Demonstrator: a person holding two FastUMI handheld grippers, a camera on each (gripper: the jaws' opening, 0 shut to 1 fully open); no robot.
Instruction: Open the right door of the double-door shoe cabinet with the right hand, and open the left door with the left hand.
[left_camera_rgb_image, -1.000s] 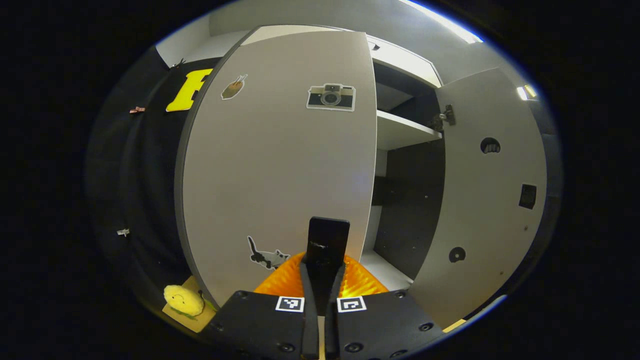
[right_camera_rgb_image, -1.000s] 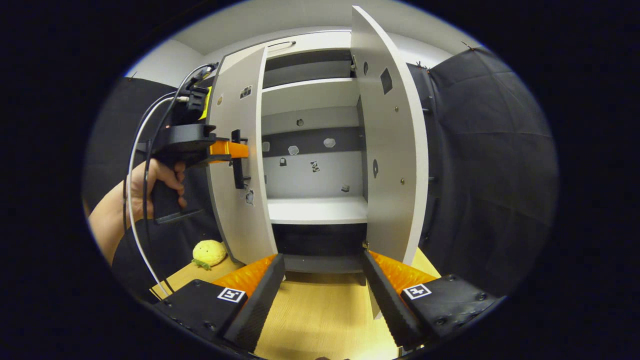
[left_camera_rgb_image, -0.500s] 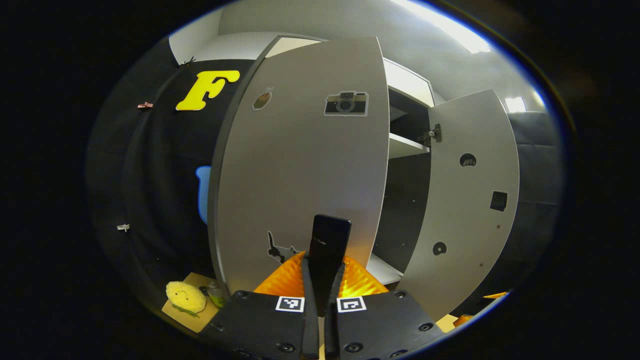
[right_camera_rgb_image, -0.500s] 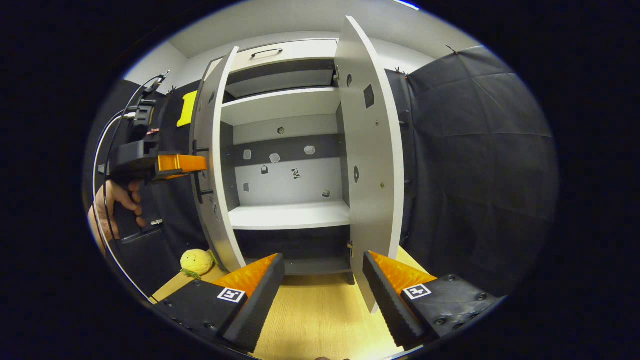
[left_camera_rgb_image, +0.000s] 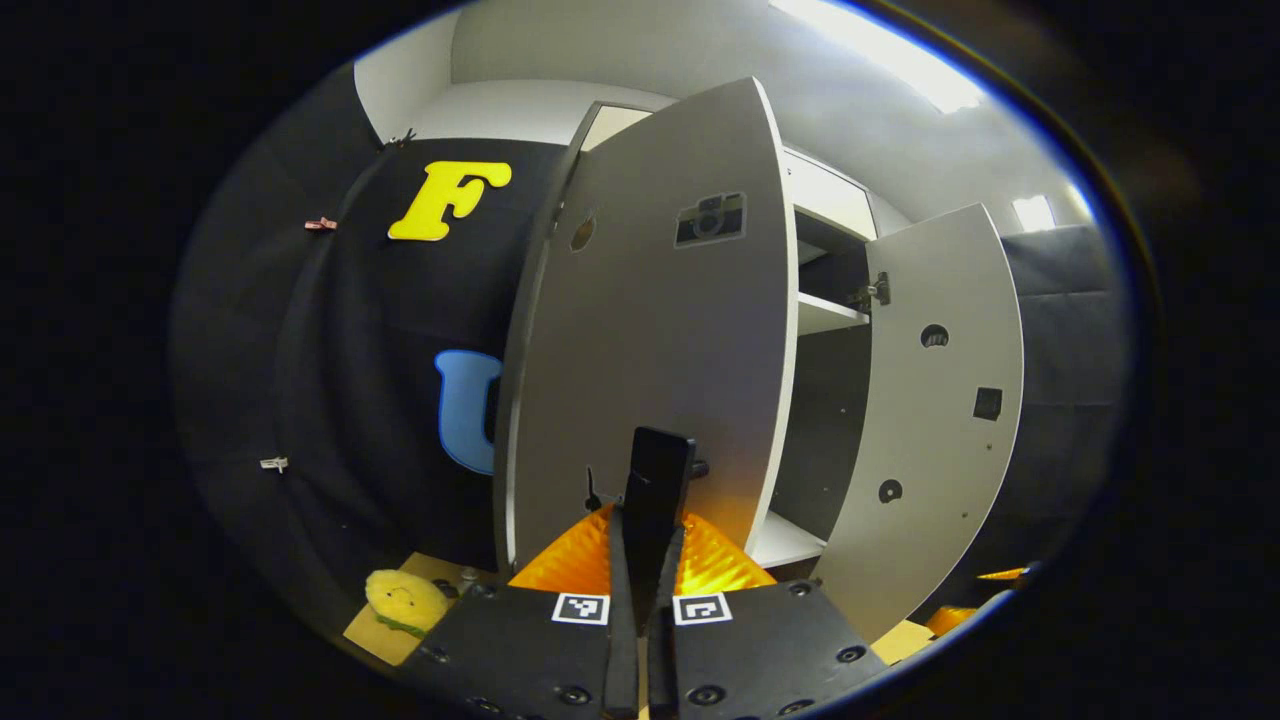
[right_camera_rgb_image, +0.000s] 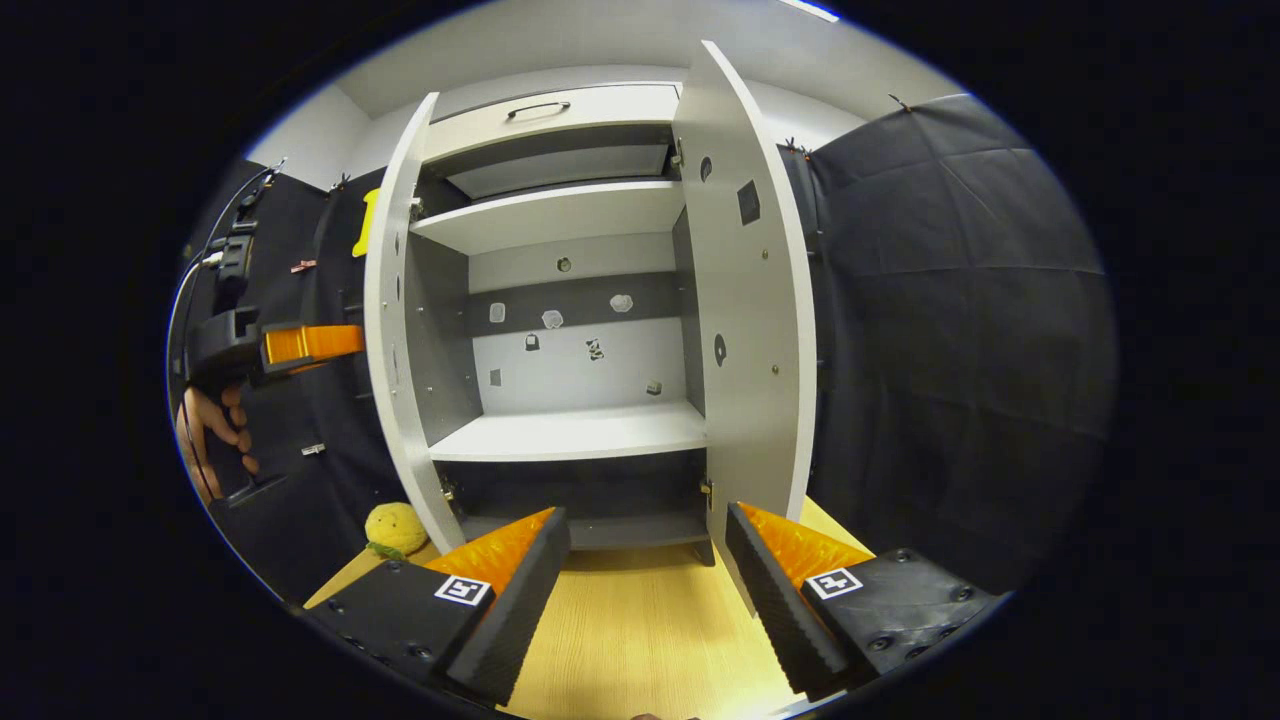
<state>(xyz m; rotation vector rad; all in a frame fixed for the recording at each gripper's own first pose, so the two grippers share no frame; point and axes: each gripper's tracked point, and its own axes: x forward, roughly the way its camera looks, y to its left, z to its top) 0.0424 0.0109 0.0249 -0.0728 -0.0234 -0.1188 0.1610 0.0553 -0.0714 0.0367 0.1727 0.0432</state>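
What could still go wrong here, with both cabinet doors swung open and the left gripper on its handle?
1. The left gripper is clamped on the left door's handle; pulling further could strain the hinges of the wide-open left door.
2. The yellow plush toy sits by that door's foot; the door might sweep it.
3. The right door hangs free near the open right gripper and could be bumped.

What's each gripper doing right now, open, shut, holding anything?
Left gripper: shut on the left door handle.
Right gripper: open, holding nothing, facing the cabinet.
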